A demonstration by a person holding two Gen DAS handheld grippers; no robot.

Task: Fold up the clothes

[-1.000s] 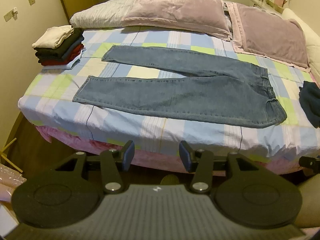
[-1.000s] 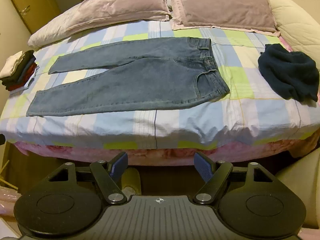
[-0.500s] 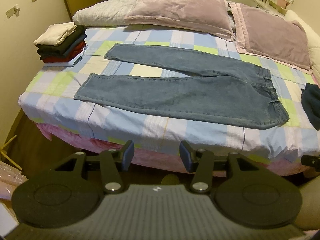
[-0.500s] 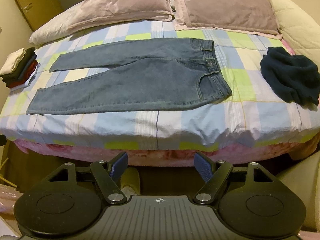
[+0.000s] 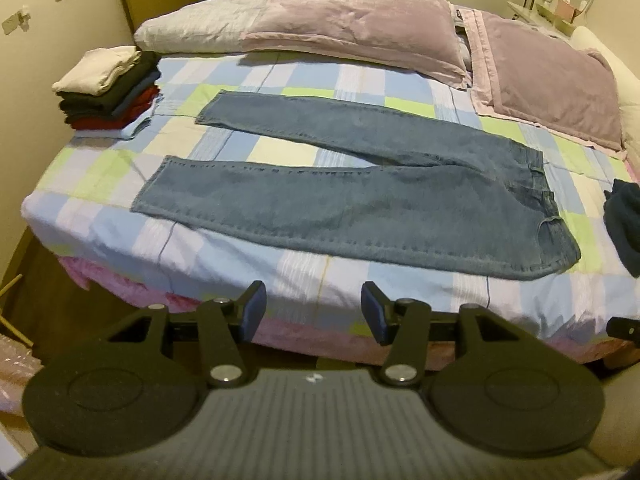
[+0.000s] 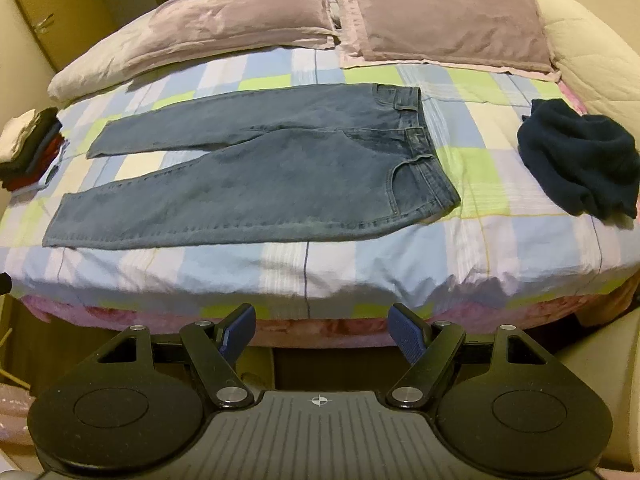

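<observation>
A pair of blue jeans (image 5: 360, 196) (image 6: 260, 172) lies flat across the checked bed sheet (image 5: 320, 276) (image 6: 320, 264), legs spread towards the left, waistband on the right. My left gripper (image 5: 312, 308) hovers open just off the near bed edge, below the lower leg. Off the same edge, my right gripper (image 6: 322, 330) is open too, nearer the waist end. Neither holds or touches anything.
A stack of folded clothes (image 5: 108, 88) (image 6: 28, 148) sits at the bed's far left corner. A crumpled dark navy garment (image 6: 580, 160) (image 5: 624, 228) lies at the right. Two mauve pillows (image 5: 352, 28) (image 6: 444, 20) line the headboard side. Dark floor lies below the bed edge.
Both grippers have moved forward towards the bed, so the jeans and bed edge look larger and nearer. Jaws stay open; nothing on the bed has moved.
</observation>
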